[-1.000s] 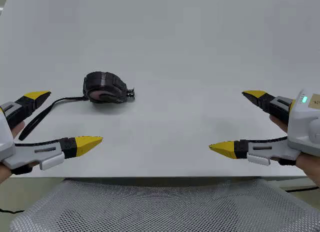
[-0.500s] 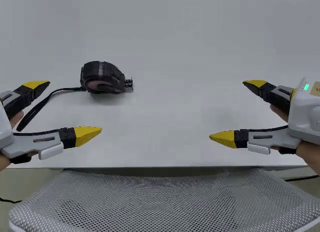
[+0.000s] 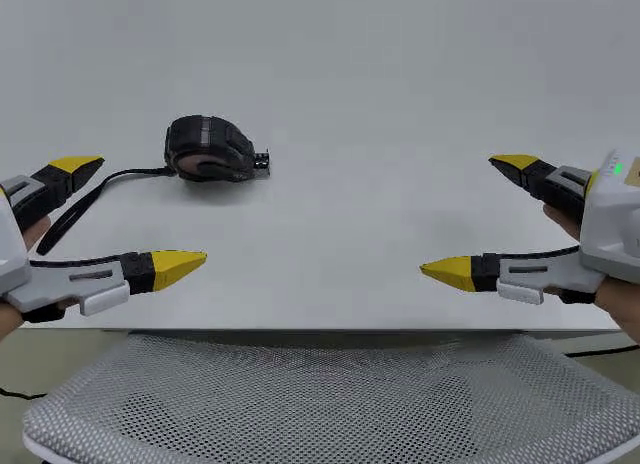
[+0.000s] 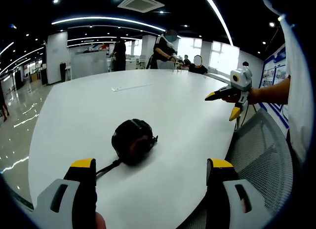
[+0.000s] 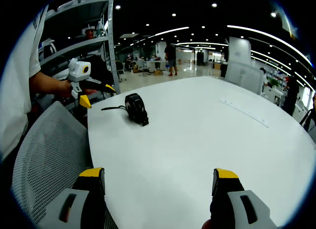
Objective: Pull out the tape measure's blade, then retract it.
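A black tape measure (image 3: 210,149) lies on the white table (image 3: 370,104), left of centre, with its black wrist strap (image 3: 85,206) trailing to the left. The left gripper view has the tape measure (image 4: 132,140) just ahead, between the jaws' lines; in the right gripper view the tape measure (image 5: 136,108) lies farther off. My left gripper (image 3: 135,214) hovers open near the table's front left edge, close to the strap. My right gripper (image 3: 480,216) hovers open at the front right, well away from the tape measure. Both hold nothing.
A grey mesh chair back (image 3: 320,404) sits below the table's front edge. A thin strip (image 5: 244,112) lies on the far part of the table. People stand beyond the table's far end (image 4: 165,46), and shelving (image 5: 79,41) stands behind the left gripper.
The head view has shifted slightly; the tape measure and both open grippers keep about the same places.
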